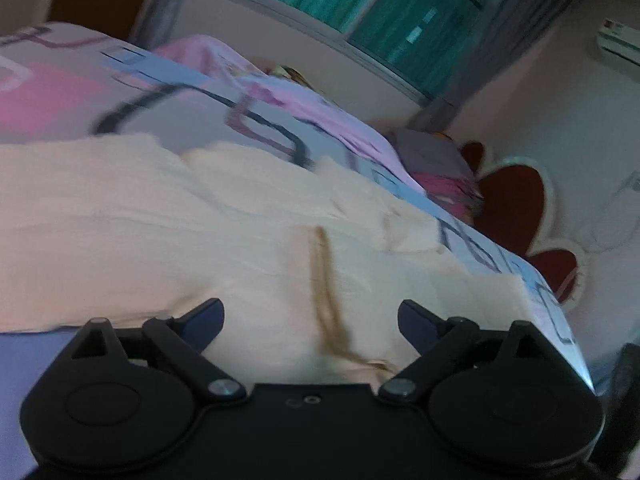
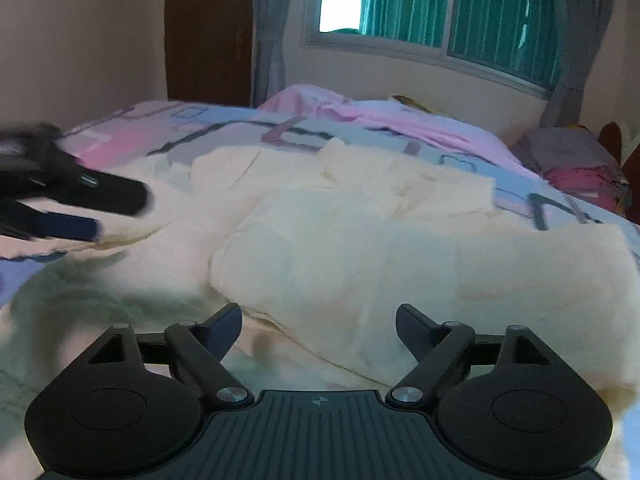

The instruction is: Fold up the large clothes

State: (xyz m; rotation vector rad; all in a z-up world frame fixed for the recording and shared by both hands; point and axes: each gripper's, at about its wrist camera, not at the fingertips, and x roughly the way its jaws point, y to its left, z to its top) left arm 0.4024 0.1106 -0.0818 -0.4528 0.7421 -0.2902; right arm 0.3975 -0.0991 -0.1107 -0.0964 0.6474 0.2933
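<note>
Both the left gripper and right gripper gape wide, empty, above the cream garment; its lower edge is cut off, its shape blurred.

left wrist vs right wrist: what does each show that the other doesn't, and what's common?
Left wrist only: a tan strip running down the cream garment, an air conditioner high on the wall, and a dark red flower-shaped headboard.

Right wrist only: the left gripper seen from outside, blurred, over the garment's left side, and a folded-over upper layer of the garment.

Both: each camera's own gripper open (left, right) over the cream garment on the patterned bedsheet, pink cloth behind, green-curtained window.
</note>
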